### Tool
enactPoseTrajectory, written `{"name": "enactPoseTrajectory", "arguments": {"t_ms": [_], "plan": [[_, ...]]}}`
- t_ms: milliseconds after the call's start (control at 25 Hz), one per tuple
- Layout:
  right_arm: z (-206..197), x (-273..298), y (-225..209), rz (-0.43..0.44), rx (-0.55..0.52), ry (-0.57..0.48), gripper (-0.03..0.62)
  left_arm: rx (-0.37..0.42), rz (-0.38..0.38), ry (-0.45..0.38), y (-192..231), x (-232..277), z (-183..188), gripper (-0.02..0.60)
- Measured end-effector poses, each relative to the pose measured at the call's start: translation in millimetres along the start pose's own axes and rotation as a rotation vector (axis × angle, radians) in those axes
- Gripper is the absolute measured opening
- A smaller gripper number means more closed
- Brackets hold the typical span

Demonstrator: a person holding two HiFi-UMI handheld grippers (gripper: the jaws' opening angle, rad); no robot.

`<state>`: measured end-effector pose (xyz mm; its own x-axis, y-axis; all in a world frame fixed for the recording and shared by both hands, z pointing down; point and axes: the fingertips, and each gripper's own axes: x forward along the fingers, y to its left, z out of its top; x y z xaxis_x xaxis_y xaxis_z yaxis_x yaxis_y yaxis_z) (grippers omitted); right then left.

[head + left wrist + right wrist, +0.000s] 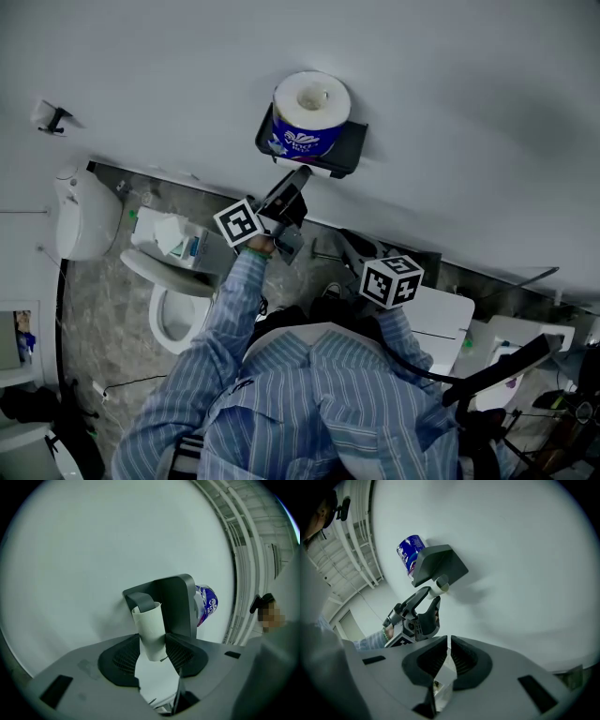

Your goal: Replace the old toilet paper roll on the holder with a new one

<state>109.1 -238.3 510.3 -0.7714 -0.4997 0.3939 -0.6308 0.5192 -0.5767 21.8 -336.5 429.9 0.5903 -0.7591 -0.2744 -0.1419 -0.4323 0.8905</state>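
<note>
A dark wall holder (349,150) carries a new roll in a blue wrapper (309,112) standing on its top shelf. Under the shelf an empty cardboard core (150,625) sits on the holder's arm (140,602). My left gripper (152,651) reaches up to it, and both pads lie against the core's lower end. In the right gripper view the left gripper (431,595) meets the core (439,587) below the holder (438,564) and the blue roll (408,550). My right gripper (449,644) hangs back from the wall, shut with nothing in it; its marker cube (392,281) shows over the person's shoulder.
Below the holder stands a toilet (173,309) with a tissue pack (173,236) on its tank. A white unit (80,216) hangs at the left wall and a small hook (52,117) above it. White boxes (445,319) stand at the right.
</note>
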Motion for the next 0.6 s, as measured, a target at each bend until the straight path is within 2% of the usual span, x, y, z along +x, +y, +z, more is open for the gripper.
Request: {"name": "enactPoseTrajectory", "arguments": {"t_ms": [240, 600], "plan": [[-4, -1, -6, -0.019, 0.013, 0.006, 0.023, 0.013, -0.022, 0.058, -4, 9, -15, 0.17], [-10, -10, -9, -0.054, 0.027, 0.004, 0.023, -0.023, -0.056, 0.166, -11, 30, -55, 0.166]]}}
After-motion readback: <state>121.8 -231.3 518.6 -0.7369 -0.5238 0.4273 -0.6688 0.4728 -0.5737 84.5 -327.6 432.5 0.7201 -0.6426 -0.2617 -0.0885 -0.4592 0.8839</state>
